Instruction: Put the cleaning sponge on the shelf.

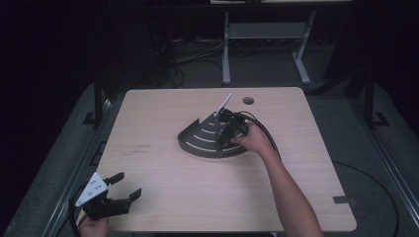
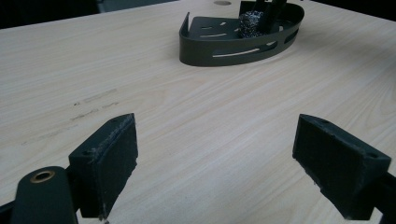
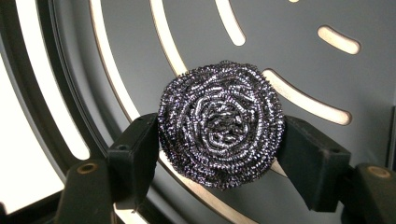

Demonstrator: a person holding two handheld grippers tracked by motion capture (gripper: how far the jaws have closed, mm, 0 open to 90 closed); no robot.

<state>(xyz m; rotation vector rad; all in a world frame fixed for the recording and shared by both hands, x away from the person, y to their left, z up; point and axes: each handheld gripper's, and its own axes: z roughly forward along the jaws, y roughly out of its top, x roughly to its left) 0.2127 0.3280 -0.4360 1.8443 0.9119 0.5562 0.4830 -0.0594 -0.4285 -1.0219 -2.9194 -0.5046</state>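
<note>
Dark floor rings my pale worktop [image 1: 163, 197]. High view: right tongs [image 1: 228, 129] reach into the slotted corner caddy [image 1: 195, 140]; left tongs [image 1: 120, 191] idle, released. Left gripper view: jaws gape. Right gripper view: steel scourer [image 3: 220, 123] pinched over the caddy floor; whether I'm placing or lifting, unclear.

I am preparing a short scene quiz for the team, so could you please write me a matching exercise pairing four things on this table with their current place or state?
Things:
1. steel wool scourer
2. slotted dark tray
3. left gripper
4. round hole in the table

Places or states:
A. open, with nothing between its fingers, at the near left corner of the table
B. at the far edge of the tabletop, beyond the tray
C. held between the fingers of the right gripper, over the tray floor
D. resting on the table near its middle

Pairs: 1-C, 2-D, 3-A, 4-B
</note>
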